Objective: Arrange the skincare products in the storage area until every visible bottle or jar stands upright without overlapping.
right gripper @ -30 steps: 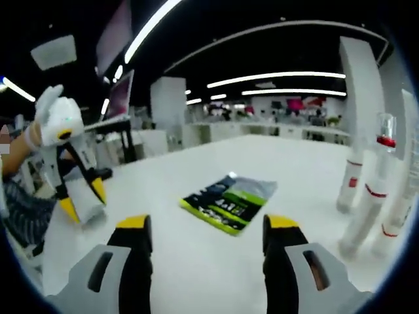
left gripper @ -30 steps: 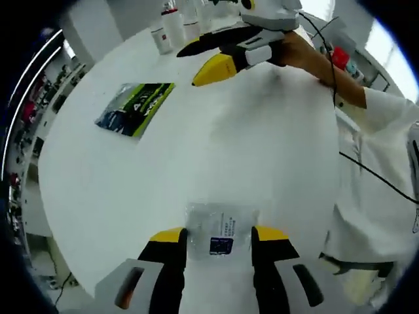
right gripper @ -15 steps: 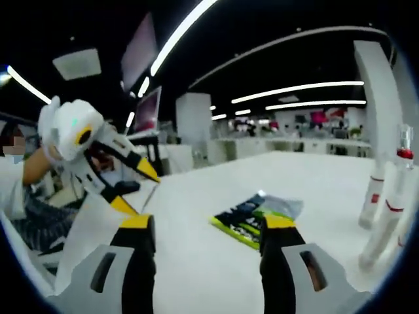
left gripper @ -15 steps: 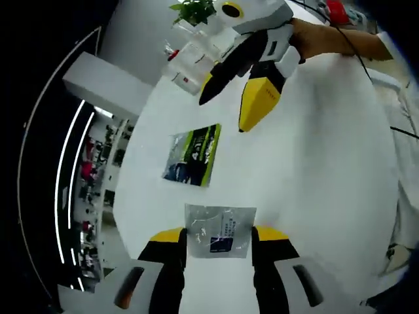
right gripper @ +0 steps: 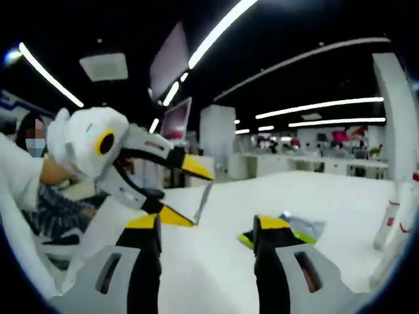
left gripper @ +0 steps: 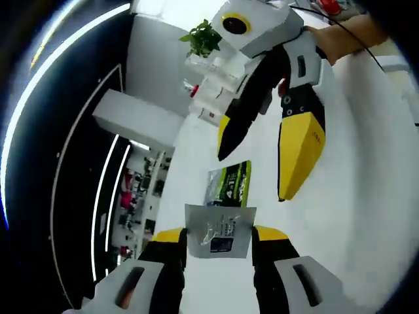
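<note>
One clear sachet (left gripper: 218, 231) between left jaws

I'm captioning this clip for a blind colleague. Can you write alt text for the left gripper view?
The left gripper holds a small clear packet between its jaws, lifted off the white table. The right gripper hangs open ahead, with a green-and-black pouch lying flat and white bottles beyond.

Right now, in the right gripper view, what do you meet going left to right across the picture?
Left claw holding a clear sachet → right claw → green-and-black packet → white bottles with red bands at the right edge.
</note>
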A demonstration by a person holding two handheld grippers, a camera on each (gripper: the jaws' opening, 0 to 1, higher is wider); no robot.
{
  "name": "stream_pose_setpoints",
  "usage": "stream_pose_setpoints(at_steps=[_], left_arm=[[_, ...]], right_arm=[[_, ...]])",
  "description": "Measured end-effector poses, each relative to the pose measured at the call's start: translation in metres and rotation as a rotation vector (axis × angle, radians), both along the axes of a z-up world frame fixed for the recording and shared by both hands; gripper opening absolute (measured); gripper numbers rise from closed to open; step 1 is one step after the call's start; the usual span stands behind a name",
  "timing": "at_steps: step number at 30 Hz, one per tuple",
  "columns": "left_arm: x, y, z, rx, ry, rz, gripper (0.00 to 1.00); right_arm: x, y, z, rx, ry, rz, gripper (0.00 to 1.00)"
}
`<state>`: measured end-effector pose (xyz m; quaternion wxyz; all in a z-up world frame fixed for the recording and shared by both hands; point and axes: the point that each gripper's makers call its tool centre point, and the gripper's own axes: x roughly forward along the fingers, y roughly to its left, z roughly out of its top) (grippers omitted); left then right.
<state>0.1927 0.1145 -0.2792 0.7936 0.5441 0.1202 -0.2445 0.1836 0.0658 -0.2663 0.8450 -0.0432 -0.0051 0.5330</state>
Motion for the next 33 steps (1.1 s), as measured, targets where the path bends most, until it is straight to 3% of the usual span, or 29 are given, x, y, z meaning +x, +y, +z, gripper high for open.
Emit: stream_pose_setpoints(at_steps=[1, 3, 10, 12, 13, 16, 21, 27, 33], left_arm=[[0.001, -0.007, 0.007, 0.000, -0.069, -0.023, 0.40], [0.004, -0.009, 0.015, 0.003, -0.140, -0.034, 0.40], [-0.005, -0.019, 0.013, 0.028, -0.195, -0.063, 0.40], [-0.007, -0.025, 0.012, 0.022, -0.204, -0.084, 0.40], [0.000, -0.029, 0.019, 0.013, -0.251, -0.104, 0.40], [0.000, -0.034, 0.020, 0.020, -0.258, -0.120, 0.40], [0.001, -0.044, 0.028, 0.008, -0.298, -0.148, 0.40], [0.001, -0.047, 0.029, 0.001, -0.301, -0.168, 0.42], [0.002, -0.051, 0.027, -0.023, -0.271, -0.173, 0.47]], right_arm=[[0.005, 0.003, -0.004, -0.042, -0.033, -0.020, 0.53], [0.003, 0.005, -0.004, -0.042, -0.041, -0.022, 0.53], [0.004, 0.000, 0.008, 0.086, 0.054, -0.006, 0.46], [0.001, -0.004, 0.010, 0.087, 0.029, -0.029, 0.39], [0.002, -0.005, 0.009, 0.058, 0.002, -0.052, 0.33], [0.003, -0.006, 0.009, 0.053, -0.008, -0.056, 0.25], [0.006, -0.006, 0.009, 0.063, 0.015, -0.052, 0.21], [0.002, -0.007, 0.013, 0.097, 0.030, -0.040, 0.00], [0.004, -0.012, 0.018, 0.150, 0.059, -0.039, 0.00]])
